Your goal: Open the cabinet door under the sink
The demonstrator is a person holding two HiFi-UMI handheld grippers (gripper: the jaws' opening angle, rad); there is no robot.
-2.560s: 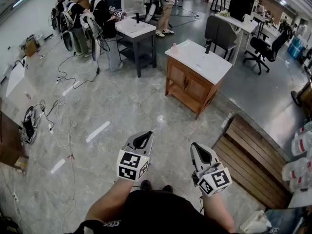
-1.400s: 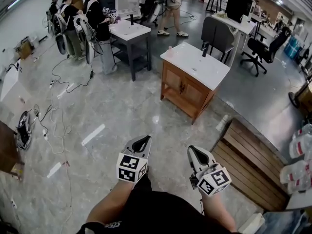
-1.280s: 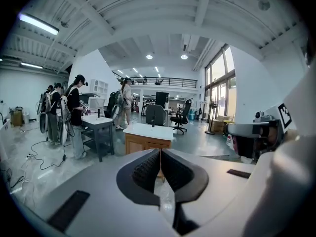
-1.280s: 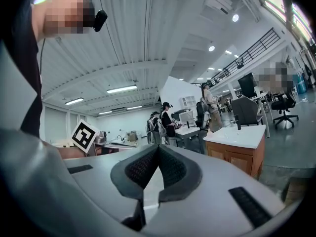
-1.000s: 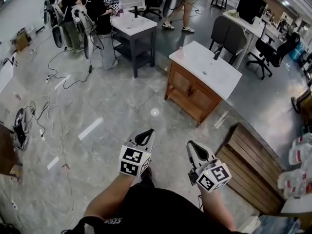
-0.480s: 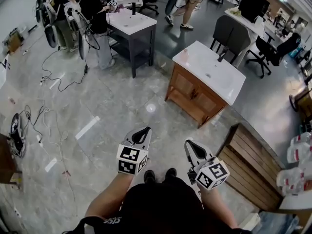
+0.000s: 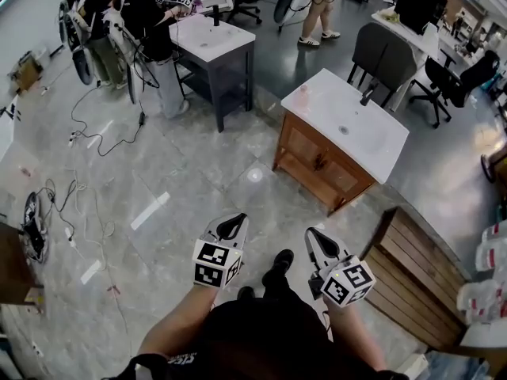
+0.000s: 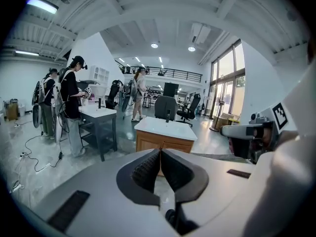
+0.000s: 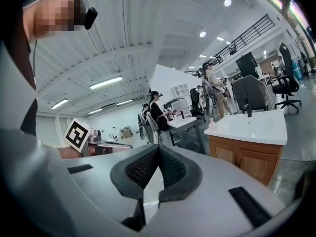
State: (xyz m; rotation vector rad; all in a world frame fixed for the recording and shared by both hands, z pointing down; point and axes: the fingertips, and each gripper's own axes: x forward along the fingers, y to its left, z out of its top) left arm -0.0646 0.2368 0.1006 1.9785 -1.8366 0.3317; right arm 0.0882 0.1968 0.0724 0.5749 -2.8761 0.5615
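- Head view: the cabinet door [image 7: 307, 152] under the sink [image 7: 348, 125] is standing shut, well apart from the left gripper [image 7: 232, 226] and right gripper [image 7: 315, 238].
- Left gripper view: its jaws are pressing together, empty.
- Right gripper view: its jaws are also meeting on nothing. The door is looking like stiff, light-swinging wood, and the 2 small centre handles [image 9: 238, 158], only faintly visible, are probably offering the hold.

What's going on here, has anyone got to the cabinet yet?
Not yet. A person holds the left gripper and right gripper out in front, both shut and empty. The wooden cabinet under the white sink stands ahead across the floor, its doors closed and neither gripper touching it. Other people work at a grey stand farther back.
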